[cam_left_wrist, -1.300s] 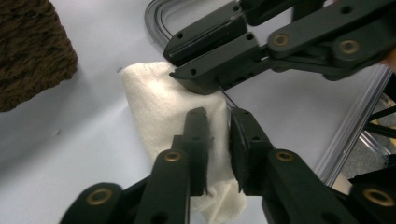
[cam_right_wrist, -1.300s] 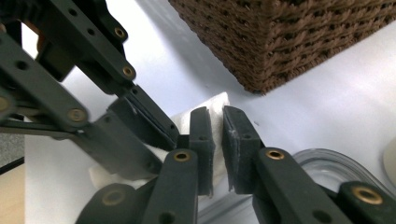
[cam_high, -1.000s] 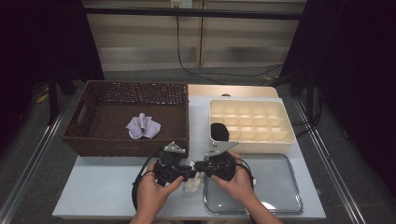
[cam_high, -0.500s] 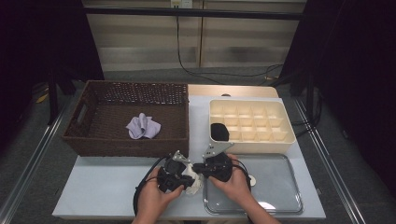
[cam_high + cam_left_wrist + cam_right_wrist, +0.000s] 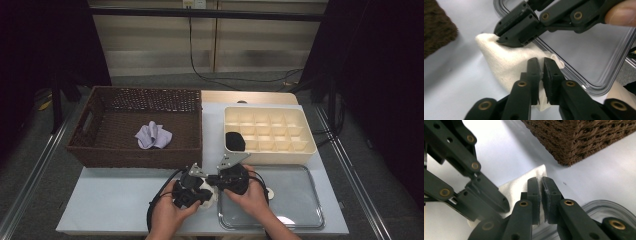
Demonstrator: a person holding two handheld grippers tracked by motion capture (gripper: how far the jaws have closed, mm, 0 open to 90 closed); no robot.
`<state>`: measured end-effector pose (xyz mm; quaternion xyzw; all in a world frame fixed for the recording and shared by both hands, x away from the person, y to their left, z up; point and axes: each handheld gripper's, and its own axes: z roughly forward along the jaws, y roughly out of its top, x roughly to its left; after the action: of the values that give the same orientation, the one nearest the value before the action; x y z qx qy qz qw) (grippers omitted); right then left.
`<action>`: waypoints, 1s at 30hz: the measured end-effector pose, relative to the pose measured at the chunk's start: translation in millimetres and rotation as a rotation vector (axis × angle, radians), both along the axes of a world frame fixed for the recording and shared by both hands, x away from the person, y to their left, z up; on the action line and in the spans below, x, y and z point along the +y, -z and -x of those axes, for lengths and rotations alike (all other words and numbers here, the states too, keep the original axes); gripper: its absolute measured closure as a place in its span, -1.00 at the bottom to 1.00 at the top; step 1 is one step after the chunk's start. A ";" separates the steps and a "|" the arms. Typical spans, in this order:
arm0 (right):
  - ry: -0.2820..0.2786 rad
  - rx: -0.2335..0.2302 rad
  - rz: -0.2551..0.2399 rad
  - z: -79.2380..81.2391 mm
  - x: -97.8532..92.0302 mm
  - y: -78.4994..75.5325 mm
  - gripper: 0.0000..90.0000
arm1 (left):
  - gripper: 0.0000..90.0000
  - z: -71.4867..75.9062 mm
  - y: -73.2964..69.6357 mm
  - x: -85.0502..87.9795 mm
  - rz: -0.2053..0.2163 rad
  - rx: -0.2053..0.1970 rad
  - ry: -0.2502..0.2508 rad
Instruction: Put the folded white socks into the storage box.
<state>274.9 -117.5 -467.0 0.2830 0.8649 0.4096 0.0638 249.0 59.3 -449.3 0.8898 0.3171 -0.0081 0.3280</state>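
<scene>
A white cloth [image 5: 504, 62] lies on the pale table between my two grippers, at the left rim of the clear tray [image 5: 586, 50]. My left gripper [image 5: 541, 61] has just been closing and now pinches the cloth's near edge. My right gripper [image 5: 540, 180] is shut on another edge of the white cloth [image 5: 519, 187]. In the left gripper view the right gripper [image 5: 510, 41] bites the cloth's far corner. From above, the left gripper [image 5: 192, 192] and right gripper [image 5: 222, 179] sit tip to tip over the cloth [image 5: 209, 196], near the table's front edge.
A brown wicker basket [image 5: 100, 150] at the back left holds a lilac cloth [image 5: 153, 135]. A cream compartment box [image 5: 300, 150] at the back right has a black item [image 5: 235, 141] in one cell. The clear tray [image 5: 295, 200] lies at the front right.
My left gripper has come down and toward the front edge with the white cloth, and its jaws have drawn together. The right gripper has stayed put.
</scene>
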 end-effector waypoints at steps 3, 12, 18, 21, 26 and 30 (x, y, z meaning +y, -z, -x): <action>0.007 0.009 -0.013 -1.0 -1.5 2.5 0.89 | 0.95 0.0 2.1 -0.3 -0.001 -0.003 -0.002; 0.045 0.014 -0.042 1.0 -9.4 -4.6 0.55 | 0.94 0.9 2.0 3.4 0.023 0.007 -0.025; 0.087 0.006 -0.080 11.0 -25.2 -15.0 0.49 | 0.92 1.9 1.4 4.3 0.029 0.003 -0.034; 0.086 0.021 -0.094 15.2 -27.8 -15.0 0.47 | 0.91 2.2 1.1 4.8 0.031 -0.004 -0.045; 0.080 0.049 -0.097 12.8 -21.8 -6.7 0.43 | 0.89 2.7 0.9 5.0 0.038 -0.006 -0.054; 0.077 0.060 -0.085 7.3 -16.4 1.4 0.45 | 0.84 2.6 -0.3 6.1 0.042 -0.007 -0.065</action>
<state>267.7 -133.9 -468.4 0.3309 0.8366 0.4346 0.0412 246.5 65.4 -449.0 0.8719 0.3445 -0.0010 0.3480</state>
